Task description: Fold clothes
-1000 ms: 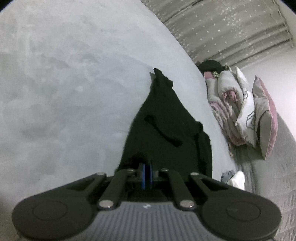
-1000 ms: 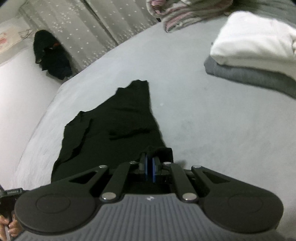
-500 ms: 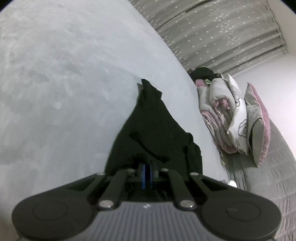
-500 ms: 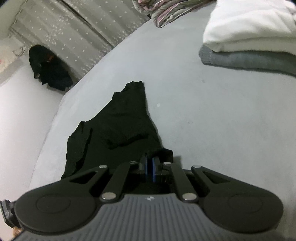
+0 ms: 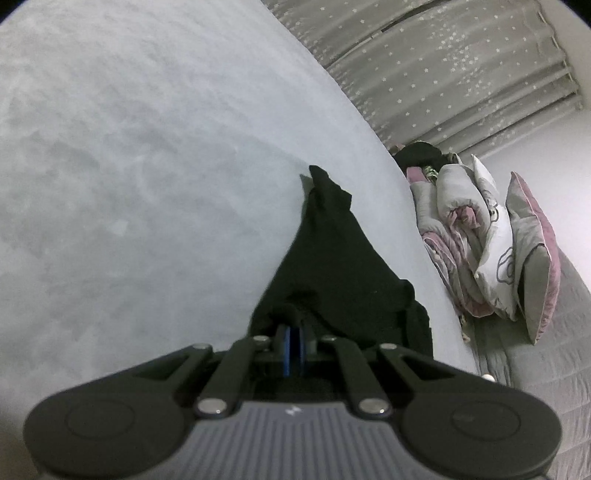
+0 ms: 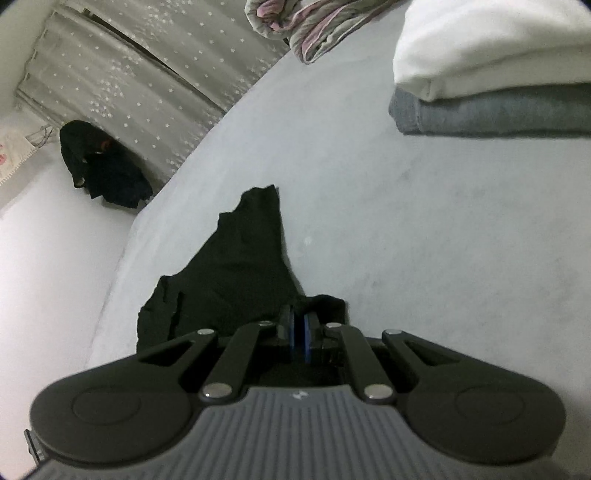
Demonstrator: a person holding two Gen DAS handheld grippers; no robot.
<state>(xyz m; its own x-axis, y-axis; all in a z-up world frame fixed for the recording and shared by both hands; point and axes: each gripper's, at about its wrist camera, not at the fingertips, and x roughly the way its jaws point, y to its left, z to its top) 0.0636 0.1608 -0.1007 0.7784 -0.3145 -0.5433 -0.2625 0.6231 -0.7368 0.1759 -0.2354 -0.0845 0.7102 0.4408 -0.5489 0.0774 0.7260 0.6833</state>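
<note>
Pinching a black garment (image 5: 332, 266) by its near edge, the left hand-held gripper (image 5: 293, 343) has its blue-padded fingers pressed together on the cloth. The garment stretches away from the fingers across a pale grey bed (image 5: 129, 166), narrowing to a point at its far end. Part of it droops in a fold on the right side in the left wrist view.

The right hand-held gripper (image 6: 300, 338) is likewise clamped on the same black garment (image 6: 240, 266), with a small bunch of fabric gathered just at its blue pads. From this side the cloth spreads out to the left and tapers away toward the far end, lying on the bed surface (image 6: 406, 240).

Near the upper right of the right wrist view sits a folded white garment (image 6: 498, 44) stacked on top of a folded grey one (image 6: 498, 114), well apart from the black garment. A rolled pink and grey quilt (image 6: 314, 26) lies beyond them.

In the left wrist view, a pile of bedding and a pillow (image 5: 532, 258) with pink trim rest at the right side of the bed. A grey curtain (image 5: 443, 74) dotted with small white stars hangs behind. A dark bundle of clothing (image 6: 103, 166) hangs against the wall by the curtain in the right wrist view.
</note>
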